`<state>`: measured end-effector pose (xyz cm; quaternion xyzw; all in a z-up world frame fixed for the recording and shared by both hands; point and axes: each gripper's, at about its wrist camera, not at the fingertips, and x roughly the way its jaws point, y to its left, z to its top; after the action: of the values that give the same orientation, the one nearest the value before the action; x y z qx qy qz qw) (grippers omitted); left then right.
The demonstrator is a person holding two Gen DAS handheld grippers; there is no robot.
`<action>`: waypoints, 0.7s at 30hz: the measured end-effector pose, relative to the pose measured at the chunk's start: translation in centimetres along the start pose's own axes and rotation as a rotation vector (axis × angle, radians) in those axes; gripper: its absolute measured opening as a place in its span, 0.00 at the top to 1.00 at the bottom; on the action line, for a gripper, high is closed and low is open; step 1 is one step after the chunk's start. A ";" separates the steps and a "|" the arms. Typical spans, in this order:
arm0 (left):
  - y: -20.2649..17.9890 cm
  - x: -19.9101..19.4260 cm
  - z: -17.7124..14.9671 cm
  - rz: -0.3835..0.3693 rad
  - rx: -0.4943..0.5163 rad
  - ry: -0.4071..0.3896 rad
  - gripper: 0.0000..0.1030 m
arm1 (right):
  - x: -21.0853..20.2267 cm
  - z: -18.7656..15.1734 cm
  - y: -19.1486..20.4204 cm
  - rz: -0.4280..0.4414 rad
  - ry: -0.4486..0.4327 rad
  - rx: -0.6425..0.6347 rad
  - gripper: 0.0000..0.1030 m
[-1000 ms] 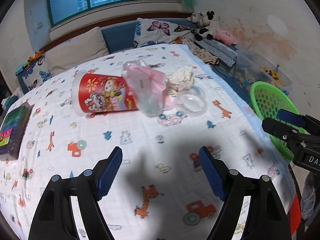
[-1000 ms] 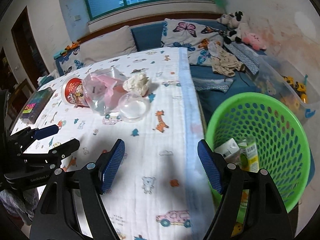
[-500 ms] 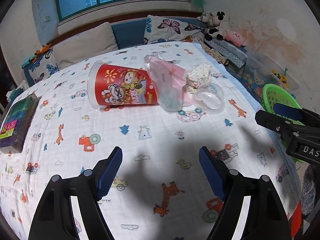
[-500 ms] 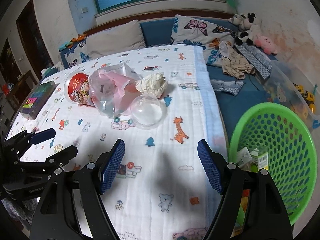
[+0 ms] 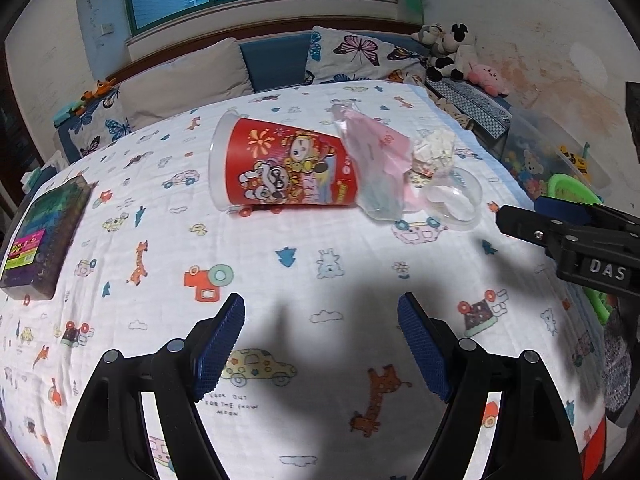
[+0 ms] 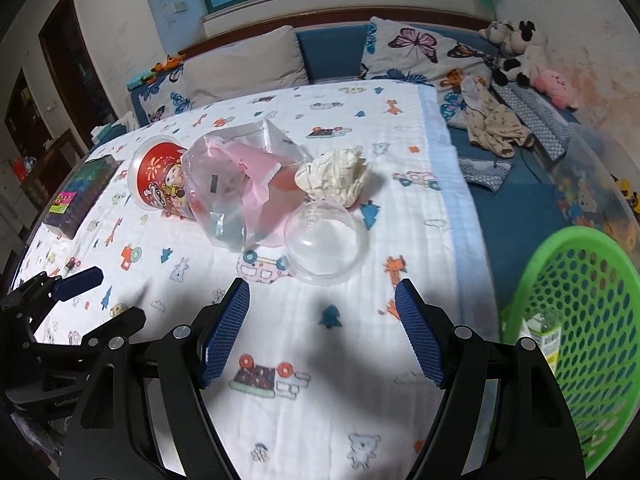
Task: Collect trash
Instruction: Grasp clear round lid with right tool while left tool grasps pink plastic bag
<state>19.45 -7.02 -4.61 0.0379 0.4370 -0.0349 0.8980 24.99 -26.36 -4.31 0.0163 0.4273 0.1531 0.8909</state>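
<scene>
Trash point(image 6: 280, 196) lies beyond both gaping grippers, seemingly untouched.

Printed bedsheet point(image 5: 320, 280) under cup point(image 5: 288, 172), bag point(image 6: 240, 188).

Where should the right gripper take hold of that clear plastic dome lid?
Grip the clear dome lid across its rounded crown, coming down from above and the near side. It probably sits rim-down, apart from the right gripper, with the plastic bag crowding its far-left edge.
</scene>
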 end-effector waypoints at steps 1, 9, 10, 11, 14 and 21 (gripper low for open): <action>0.1 0.1 0.0 0.000 -0.003 0.001 0.26 | 0.4 0.2 0.1 0.003 0.007 0.000 0.27; 1.1 0.6 0.5 0.009 -0.013 0.006 0.26 | 4.3 1.6 0.3 -0.003 0.056 -0.019 0.27; 1.1 0.6 0.5 0.011 -0.013 0.007 0.26 | 4.7 1.7 0.3 -0.007 0.061 -0.022 0.27; 1.3 0.7 0.6 0.012 -0.015 0.007 0.26 | 5.2 1.8 0.3 -0.007 0.066 -0.024 0.27; 1.5 0.9 1.0 0.010 -0.019 0.006 0.26 | 6.3 2.0 0.3 -0.009 0.081 -0.024 0.27; 2.0 1.4 2.2 0.000 -0.029 -0.001 0.26 | 7.0 2.2 0.1 -0.011 0.075 -0.022 0.34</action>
<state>22.26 -5.25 -4.27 0.0249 0.4371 -0.0283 0.8986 30.76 -24.02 -8.24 -0.0018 0.4588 0.1533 0.8752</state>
